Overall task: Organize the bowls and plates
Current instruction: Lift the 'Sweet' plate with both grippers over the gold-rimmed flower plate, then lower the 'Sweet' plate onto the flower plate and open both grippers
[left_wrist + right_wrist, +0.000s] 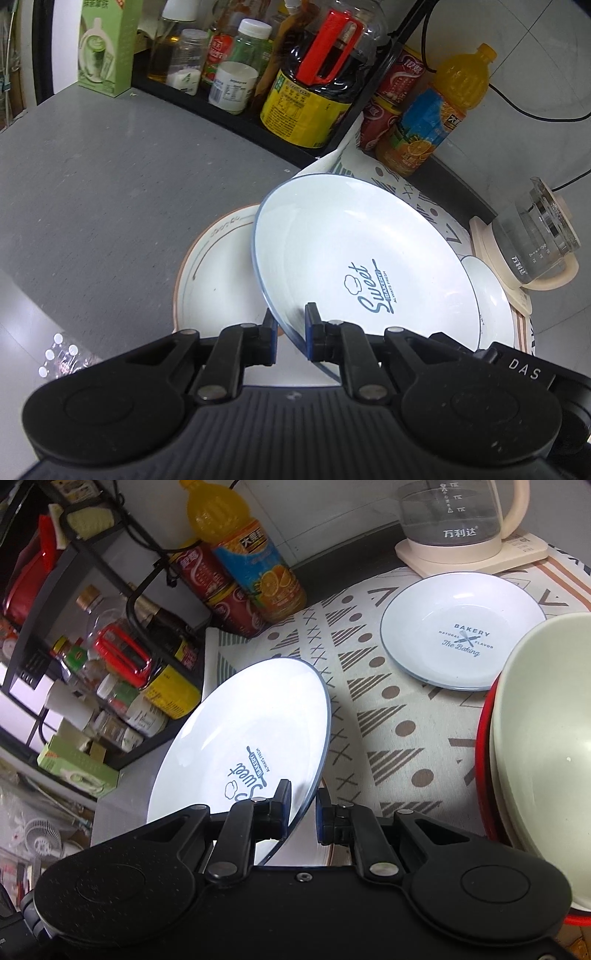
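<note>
A white blue-rimmed "Sweet Bakery" plate [354, 258] is held tilted above the counter; it also shows in the right wrist view [243, 738]. My left gripper [291, 332] is shut on its near rim. My right gripper [303, 808] also straddles its rim, jaws close on it. Under it lies a brown-rimmed plate [214, 280]. A smaller "Bakery" plate [461, 631] lies on the patterned cloth [388, 716]. A pale green bowl [554, 731] sits stacked in a red-rimmed one at the right.
A black rack with sauce bottles [306, 92] lines the back. An orange juice bottle [243, 550], red cans [225, 602] and a glass kettle on a cream base [461, 524] stand behind the cloth. A green carton [107, 44] stands at the back left.
</note>
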